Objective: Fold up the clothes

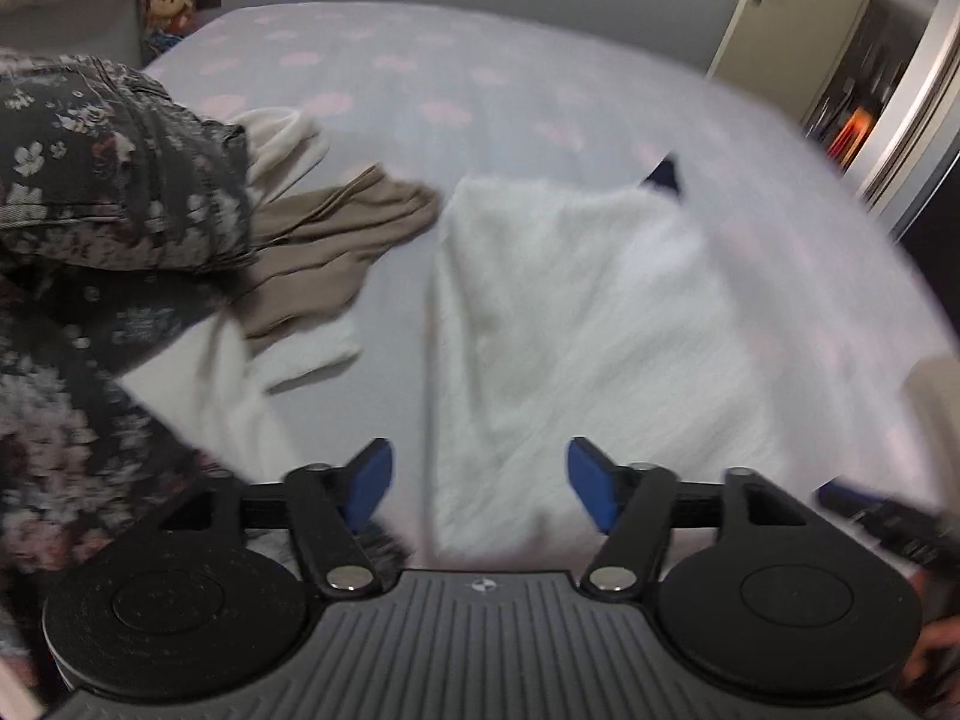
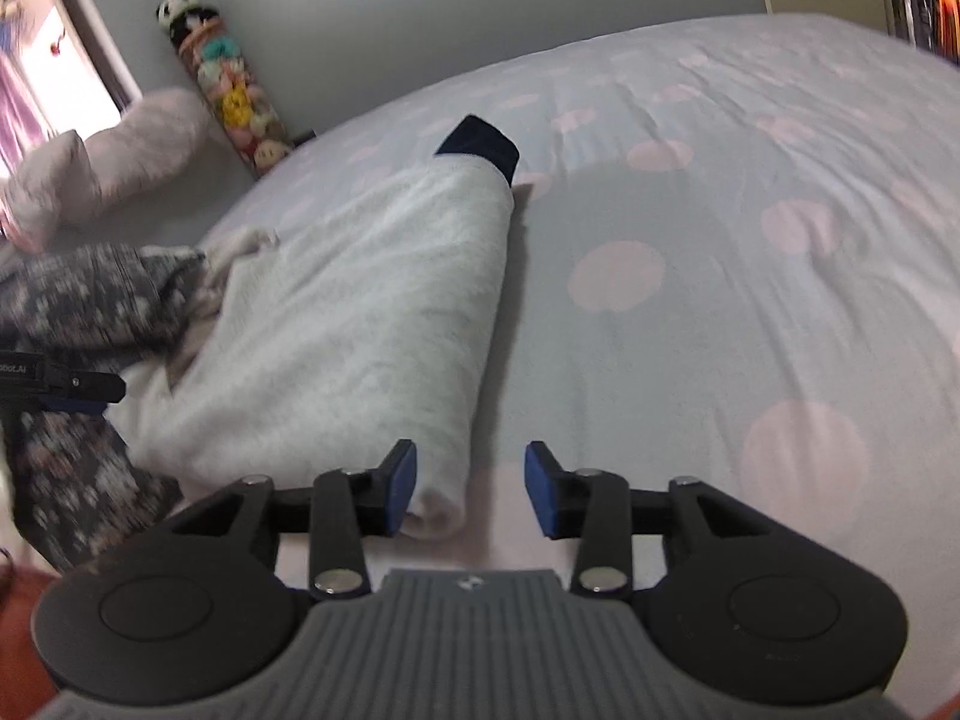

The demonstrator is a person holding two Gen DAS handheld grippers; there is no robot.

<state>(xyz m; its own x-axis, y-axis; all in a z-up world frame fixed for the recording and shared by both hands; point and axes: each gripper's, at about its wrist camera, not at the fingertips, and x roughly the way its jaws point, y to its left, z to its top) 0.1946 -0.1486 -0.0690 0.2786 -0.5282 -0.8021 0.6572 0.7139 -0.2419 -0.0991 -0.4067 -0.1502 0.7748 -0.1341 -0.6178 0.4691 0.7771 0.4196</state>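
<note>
A white fleecy garment [image 1: 576,312] with a dark blue cuff [image 1: 665,174] lies folded on the bed. My left gripper [image 1: 480,483] hovers above its near edge with the jaws wide apart and nothing between them. In the right wrist view the same white garment [image 2: 372,312] shows its dark cuff [image 2: 480,141] at the far end. My right gripper [image 2: 471,486] stands open over the garment's near right corner, which lies between the fingers without being pinched. The other gripper [image 2: 60,387] shows at the left edge.
The bed [image 1: 480,78] has a pale grey cover with pink dots. A heap of clothes lies at the left: a dark floral garment [image 1: 108,180], a tan one [image 1: 336,240], a cream one [image 1: 288,138]. Stuffed toys [image 2: 240,96] stand by the wall. A door [image 1: 798,12] is at the right.
</note>
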